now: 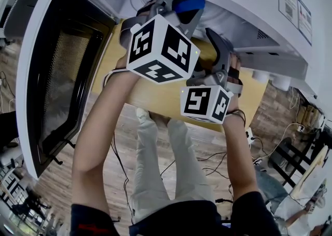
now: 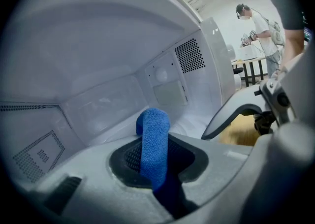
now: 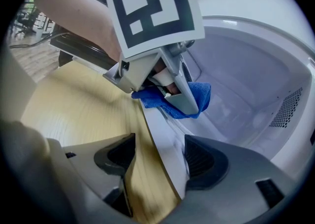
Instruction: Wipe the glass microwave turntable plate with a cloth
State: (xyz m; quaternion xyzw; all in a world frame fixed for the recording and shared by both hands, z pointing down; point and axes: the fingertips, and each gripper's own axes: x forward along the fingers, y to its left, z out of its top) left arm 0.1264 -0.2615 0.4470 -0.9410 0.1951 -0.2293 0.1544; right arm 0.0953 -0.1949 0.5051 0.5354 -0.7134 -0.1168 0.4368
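Note:
My left gripper (image 2: 155,155) is shut on a rolled blue cloth (image 2: 153,139), which sticks up between its jaws inside the white microwave cavity (image 2: 113,70). The head view shows that gripper (image 1: 181,8) at the oven's mouth, the cloth (image 1: 188,4) at its tip. My right gripper (image 3: 160,156) is open, its jaws standing either side of the oven's pale front sill (image 3: 167,142) without touching it. Ahead of it are the left gripper (image 3: 172,87) and the cloth (image 3: 197,95). I cannot make out the glass turntable plate in any view.
The microwave door (image 1: 57,74) hangs open at the left. The oven stands on a wooden table (image 1: 155,95). A perforated vent (image 2: 191,55) is in the cavity's side wall. A person (image 2: 261,31) stands far off by a desk.

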